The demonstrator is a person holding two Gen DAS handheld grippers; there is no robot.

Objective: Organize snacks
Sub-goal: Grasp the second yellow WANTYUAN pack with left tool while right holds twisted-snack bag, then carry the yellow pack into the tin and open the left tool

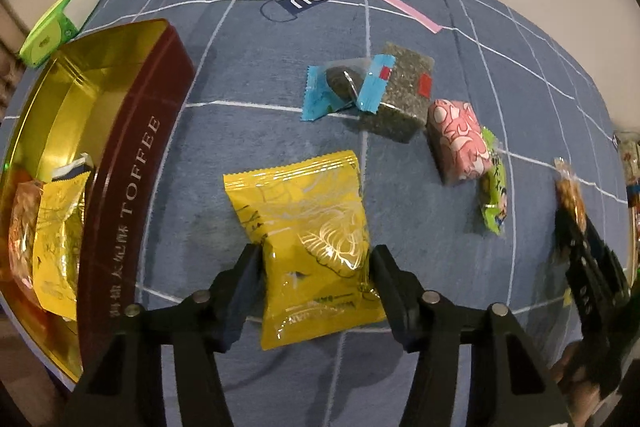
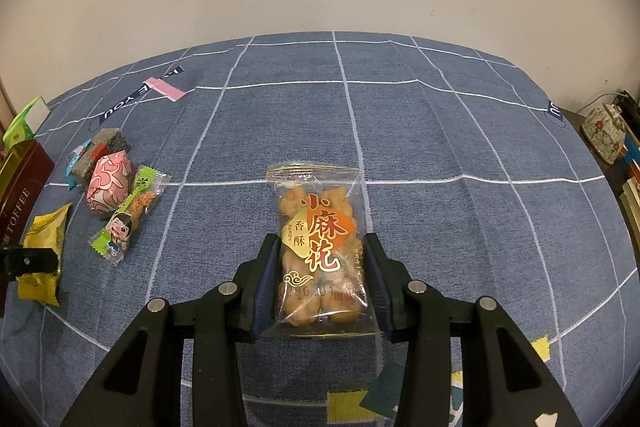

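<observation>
My left gripper (image 1: 314, 259) is shut on a yellow snack packet (image 1: 308, 227) over the blue cloth, right of the dark red TOFFEE tin (image 1: 132, 187); the packet also shows in the right wrist view (image 2: 40, 251). The tin's gold inside holds another yellow packet (image 1: 56, 247) and an orange one (image 1: 20, 227). My right gripper (image 2: 322, 251) is shut on a clear bag of fried dough twists (image 2: 320, 243). Loose on the cloth lie a blue candy (image 1: 324, 91), a grey sesame block (image 1: 400, 95), a pink wrapped block (image 1: 460, 139) and a green candy (image 1: 494, 195).
A green-and-white box (image 1: 56, 23) lies behind the tin. Pink tape (image 1: 388, 1) sits on a "LOVE YOU" print at the back. A floral pot (image 2: 604, 135) and books stand off the table's right edge. Coloured tape pieces (image 2: 360, 403) mark the near edge.
</observation>
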